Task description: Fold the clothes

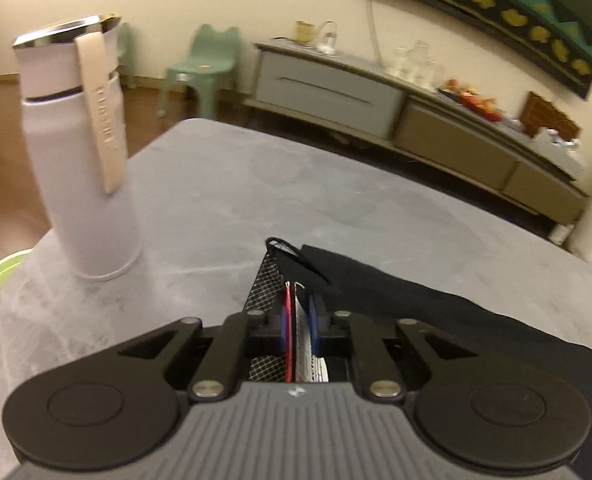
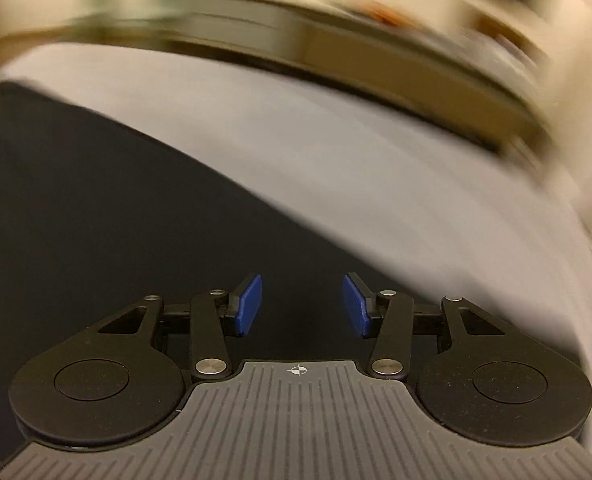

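Left gripper (image 1: 299,320) clenched on a corner of the black garment (image 1: 436,312), with mesh lining and printed labels pinched between the pads and a drawstring loop poking out ahead. Right gripper (image 2: 302,306) released, blue pads (image 2: 249,304) well apart, hovering over the dark cloth with nothing between them. Right view heavily smeared, so hard to say how near the cloth.

Garment on the grey table (image 1: 223,200), spread low and mostly flat. From the held corner, running away to the right in the left view; in the right view, filling the left and lower part, with a far edge slanting from upper left toward lower right. Long axis seemingly left to right across the table, with the labelled corner at the left end. Full outline out of view, so only a guess.

Risks from here:
- Bottle (image 1: 79,152) standing upright just left of the held corner. A swing of the left gripper or a dragged hem likely to knock it over.
- Pinch taking lining and labels more than outer cloth. A hard pull apt to slip, or to lift only the inner layer and bunch the fold.
- Right gripper closing in the blur on a poor spot, giving a skewed crease.
- Table edge close on the right. Cloth pulled that way liable to slide off.
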`<state>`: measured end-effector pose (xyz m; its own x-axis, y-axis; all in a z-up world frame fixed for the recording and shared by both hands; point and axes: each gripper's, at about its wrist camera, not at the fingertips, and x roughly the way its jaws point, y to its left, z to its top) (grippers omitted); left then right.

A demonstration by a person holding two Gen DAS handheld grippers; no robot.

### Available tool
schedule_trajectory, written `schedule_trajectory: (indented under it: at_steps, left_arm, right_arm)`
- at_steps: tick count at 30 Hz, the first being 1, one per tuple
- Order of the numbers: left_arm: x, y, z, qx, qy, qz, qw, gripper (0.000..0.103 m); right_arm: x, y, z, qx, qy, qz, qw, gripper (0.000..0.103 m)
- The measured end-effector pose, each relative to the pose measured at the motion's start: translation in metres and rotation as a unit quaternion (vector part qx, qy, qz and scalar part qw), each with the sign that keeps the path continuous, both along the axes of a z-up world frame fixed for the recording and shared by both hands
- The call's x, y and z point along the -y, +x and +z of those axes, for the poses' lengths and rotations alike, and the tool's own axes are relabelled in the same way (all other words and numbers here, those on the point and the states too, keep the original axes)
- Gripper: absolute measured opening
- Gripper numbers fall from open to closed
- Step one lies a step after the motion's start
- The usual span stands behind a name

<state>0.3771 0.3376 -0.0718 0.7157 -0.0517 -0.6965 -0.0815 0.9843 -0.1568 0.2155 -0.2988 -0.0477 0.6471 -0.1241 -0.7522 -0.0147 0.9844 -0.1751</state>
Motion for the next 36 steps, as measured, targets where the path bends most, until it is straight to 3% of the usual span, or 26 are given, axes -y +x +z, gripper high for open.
schedule_trajectory:
  at_steps: [2,4,7,11,17,19,21,22,24,27,29,31,32,33,34,36]
  left_arm:
    - [0.006,-0.008,0.005,-0.005,0.011,0.005,0.9999,0.022]
    - [0.007,-0.024,0.017,0.004,0.021,0.025,0.9995,0.039]
    - [0.015,-0.048,0.034,0.027,0.041,0.063,0.9968,0.055]
    - [0.039,-0.068,0.041,0.028,0.049,0.064,0.9963,0.055]
    - [0.087,-0.076,0.027,0.004,0.065,0.012,0.9978,0.055]
    - [0.101,-0.076,0.022,-0.002,0.065,-0.003,0.9979,0.055]
    - [0.113,-0.075,0.017,-0.005,0.062,-0.014,0.998,0.055]
    - [0.117,-0.074,0.015,-0.007,0.063,-0.017,0.9979,0.055]
    - [0.126,-0.075,0.012,-0.008,0.063,-0.019,0.9978,0.055]
    - [0.129,-0.074,0.003,-0.023,0.077,-0.01,0.9967,0.054]
    - [0.129,-0.075,-0.004,-0.038,0.096,-0.003,0.9946,0.054]
    - [0.126,-0.079,-0.008,-0.046,0.102,0.002,0.9937,0.054]
    - [0.124,-0.085,-0.005,-0.045,0.094,0.0,0.9946,0.054]
    - [0.121,-0.092,-0.002,-0.042,0.083,-0.002,0.9957,0.053]
    - [0.119,-0.1,0.002,-0.036,0.075,-0.01,0.9965,0.054]
    - [0.114,-0.117,0.007,-0.026,0.062,-0.025,0.9974,0.055]
  right_arm:
    - [0.07,-0.036,-0.005,-0.005,-0.001,-0.087,0.996,0.051]
    - [0.127,-0.063,-0.01,-0.005,0.001,-0.153,0.988,0.052]
    - [0.151,-0.054,-0.011,0.017,0.024,-0.148,0.988,0.054]
    - [0.184,-0.043,-0.014,0.046,0.055,-0.142,0.987,0.064]
    - [0.196,-0.016,-0.017,0.063,0.049,-0.11,0.991,0.061]
    - [0.194,-0.01,-0.017,0.066,0.037,-0.095,0.993,0.054]
    - [0.192,-0.003,-0.017,0.069,0.025,-0.08,0.994,0.016]
    - [0.192,0.0,-0.017,0.07,0.019,-0.072,0.995,0.008]
    - [0.19,0.007,-0.017,0.073,0.008,-0.057,0.996,0.005]
    - [0.196,0.007,-0.011,0.096,-0.01,-0.097,0.991,0.005]
    - [0.199,0.013,-0.022,0.067,-0.032,-0.113,0.991,0.007]
    - [0.201,0.008,-0.024,0.058,-0.039,-0.126,0.99,0.021]
    - [0.202,-0.004,-0.015,0.075,-0.03,-0.137,0.987,0.035]
    - [0.203,-0.018,-0.005,0.095,-0.018,-0.144,0.985,0.041]
    - [0.202,-0.035,0.006,0.115,-0.002,-0.144,0.983,0.041]
    - [0.19,-0.065,0.011,0.111,0.022,-0.11,0.988,0.041]
